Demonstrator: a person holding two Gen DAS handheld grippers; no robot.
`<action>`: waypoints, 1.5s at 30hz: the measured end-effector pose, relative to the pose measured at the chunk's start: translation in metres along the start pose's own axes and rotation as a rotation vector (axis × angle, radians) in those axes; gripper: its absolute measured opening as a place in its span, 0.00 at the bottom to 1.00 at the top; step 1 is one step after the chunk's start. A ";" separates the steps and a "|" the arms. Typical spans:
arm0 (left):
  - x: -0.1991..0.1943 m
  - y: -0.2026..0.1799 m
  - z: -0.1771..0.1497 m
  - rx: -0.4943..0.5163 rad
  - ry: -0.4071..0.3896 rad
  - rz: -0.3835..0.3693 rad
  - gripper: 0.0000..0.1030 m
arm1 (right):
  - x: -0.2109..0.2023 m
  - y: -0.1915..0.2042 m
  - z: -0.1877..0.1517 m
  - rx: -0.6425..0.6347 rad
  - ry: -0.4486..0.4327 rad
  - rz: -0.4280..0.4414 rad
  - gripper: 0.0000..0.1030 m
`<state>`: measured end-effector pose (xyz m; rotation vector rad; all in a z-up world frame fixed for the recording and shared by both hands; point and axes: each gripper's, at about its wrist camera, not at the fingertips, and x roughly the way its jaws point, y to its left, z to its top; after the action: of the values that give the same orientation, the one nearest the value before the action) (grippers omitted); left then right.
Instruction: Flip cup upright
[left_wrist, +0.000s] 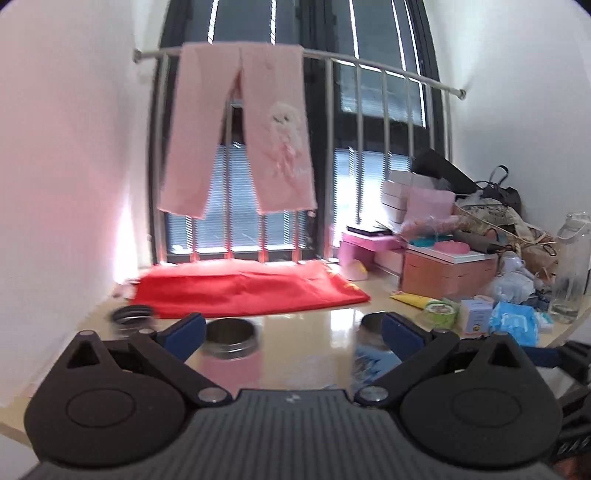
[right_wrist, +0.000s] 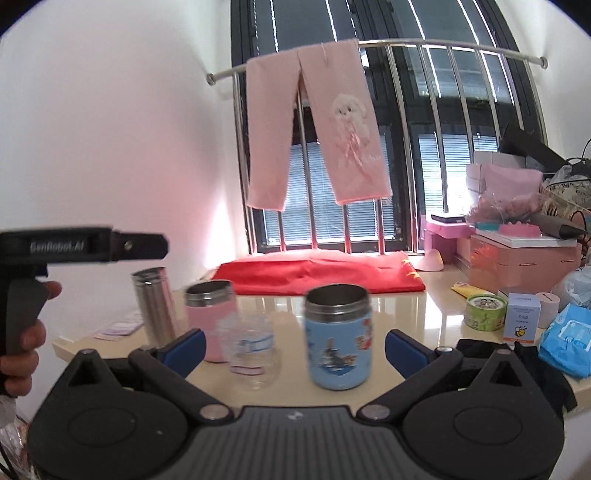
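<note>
Several cups stand upright on the beige table (right_wrist: 399, 317): a steel tumbler (right_wrist: 153, 304), a pink cup (right_wrist: 212, 319), a clear plastic cup (right_wrist: 251, 352) and a blue cartoon cup (right_wrist: 339, 336). My right gripper (right_wrist: 293, 345) is open and empty, just short of the clear and blue cups. My left gripper (left_wrist: 291, 330) is open and empty above the pink cup (left_wrist: 231, 350), with the blue cup (left_wrist: 369, 350) by its right finger and the steel tumbler's rim (left_wrist: 131, 315) to the left. The left gripper's body also shows at the left in the right wrist view (right_wrist: 85, 245).
A red cloth (right_wrist: 317, 273) lies at the back by the barred window, with pink trousers (right_wrist: 314, 125) hung on the rail. Boxes, a green tin (right_wrist: 484, 312), a blue packet (right_wrist: 567, 339) and a clear bottle (left_wrist: 570, 266) crowd the right side.
</note>
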<state>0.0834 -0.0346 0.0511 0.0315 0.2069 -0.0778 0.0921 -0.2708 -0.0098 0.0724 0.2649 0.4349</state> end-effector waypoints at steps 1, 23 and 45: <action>-0.010 0.008 -0.004 0.008 -0.003 0.011 1.00 | -0.005 0.008 -0.001 -0.001 -0.003 -0.002 1.00; -0.069 0.064 -0.058 -0.058 0.012 0.102 1.00 | -0.013 0.065 -0.010 -0.063 -0.016 -0.031 1.00; -0.069 0.061 -0.056 -0.054 -0.002 0.095 1.00 | -0.012 0.064 -0.010 -0.062 -0.018 -0.027 1.00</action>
<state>0.0094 0.0338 0.0120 -0.0125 0.2049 0.0225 0.0523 -0.2176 -0.0088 0.0125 0.2344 0.4150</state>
